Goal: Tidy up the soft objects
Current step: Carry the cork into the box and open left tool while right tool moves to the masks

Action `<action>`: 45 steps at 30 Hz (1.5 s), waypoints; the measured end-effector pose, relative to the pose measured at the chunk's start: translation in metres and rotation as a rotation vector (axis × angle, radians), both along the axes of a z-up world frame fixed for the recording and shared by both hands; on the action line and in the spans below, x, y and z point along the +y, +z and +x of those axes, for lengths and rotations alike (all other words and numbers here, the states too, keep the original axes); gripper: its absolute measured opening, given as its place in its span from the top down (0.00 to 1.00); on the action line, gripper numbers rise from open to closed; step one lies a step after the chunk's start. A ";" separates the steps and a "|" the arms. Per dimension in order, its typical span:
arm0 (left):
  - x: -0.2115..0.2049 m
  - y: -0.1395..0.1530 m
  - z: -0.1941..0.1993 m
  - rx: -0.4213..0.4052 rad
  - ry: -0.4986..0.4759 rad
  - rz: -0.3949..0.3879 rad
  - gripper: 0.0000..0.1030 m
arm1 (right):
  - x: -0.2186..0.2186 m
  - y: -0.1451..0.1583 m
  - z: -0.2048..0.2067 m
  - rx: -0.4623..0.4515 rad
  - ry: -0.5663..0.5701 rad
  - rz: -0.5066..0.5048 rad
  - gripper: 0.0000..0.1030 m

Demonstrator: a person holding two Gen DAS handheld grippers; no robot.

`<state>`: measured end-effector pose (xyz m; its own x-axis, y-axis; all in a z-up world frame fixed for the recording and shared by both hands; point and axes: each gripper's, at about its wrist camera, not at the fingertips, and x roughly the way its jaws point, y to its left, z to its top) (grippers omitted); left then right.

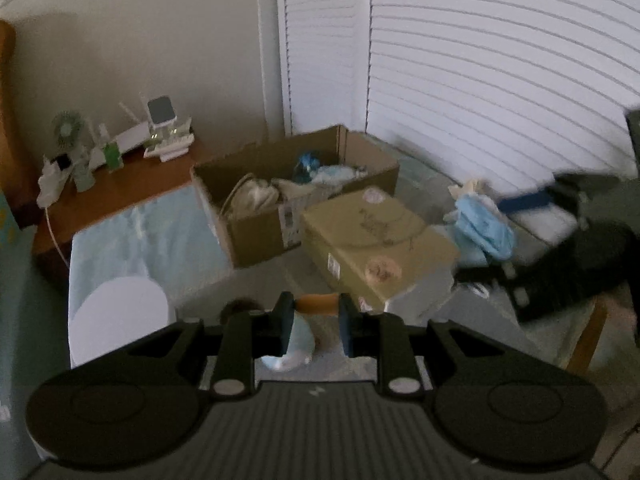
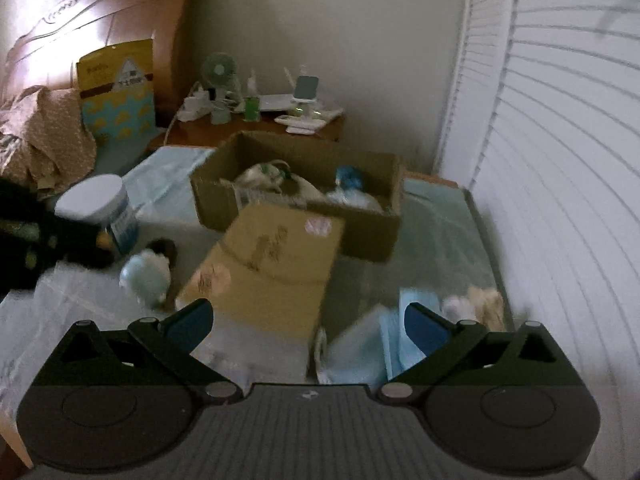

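Your left tongs (image 1: 314, 326) stood released, their blue-padded fingers parted with a gap between them, above a rounded, pale blue plush toy (image 1: 294, 346) lying on the bed; the pads were not closed on it, though the left pad overlapped its edge in view. Just beyond the toy lay something orange and rounded, too blurred to name.

Your right tongs (image 2: 310, 322) were spread wide and held nothing. Between and beyond them lay crumpled light blue cloth (image 2: 384, 344) on the bed, with fluffy cream-coloured soft things (image 2: 478, 302) just to its right. From this view the same plush toy showed as a fuzzy ball at the left, near a white-lidded cylindrical tub (image 2: 106, 212).

Farther off sat a closed, flat-topped cardboard box (image 1: 376, 236) with smooth tan faces and round stickers. Touching its far side stood an open cardboard box (image 1: 292, 184), its walls upright, holding bunched cream fabric and blue soft items. The bed (image 1: 132, 228) carried a pale blue sheet with a slight sheen.

At the far left, a glossy wooden nightstand (image 1: 132, 182) bore a small green fan (image 1: 68, 130) and white gadgets. Slatted white louvred doors (image 1: 480, 72) filled the far right.
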<state>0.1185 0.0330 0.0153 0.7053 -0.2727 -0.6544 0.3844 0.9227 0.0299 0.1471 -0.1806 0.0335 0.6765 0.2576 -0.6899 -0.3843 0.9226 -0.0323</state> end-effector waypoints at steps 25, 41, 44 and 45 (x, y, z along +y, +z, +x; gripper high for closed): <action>-0.075 0.023 0.148 -0.088 -0.051 0.049 0.48 | -0.032 -0.014 -0.025 0.015 -0.049 -0.006 0.00; -0.049 0.026 0.089 -0.098 0.027 0.033 0.09 | -0.045 -0.010 -0.028 0.005 -0.081 0.027 0.00; -0.042 0.024 0.067 -0.103 0.044 0.017 0.07 | -0.047 -0.010 -0.031 0.001 -0.092 0.026 0.00; -0.040 0.022 0.059 -0.103 0.051 0.015 0.06 | -0.047 -0.010 -0.032 -0.001 -0.096 0.024 0.00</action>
<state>0.1774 -0.0074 0.0373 0.7817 -0.2254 -0.5815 0.3310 0.9402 0.0807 0.1152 -0.2281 0.0240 0.6994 0.2081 -0.6837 -0.2939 0.9558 -0.0098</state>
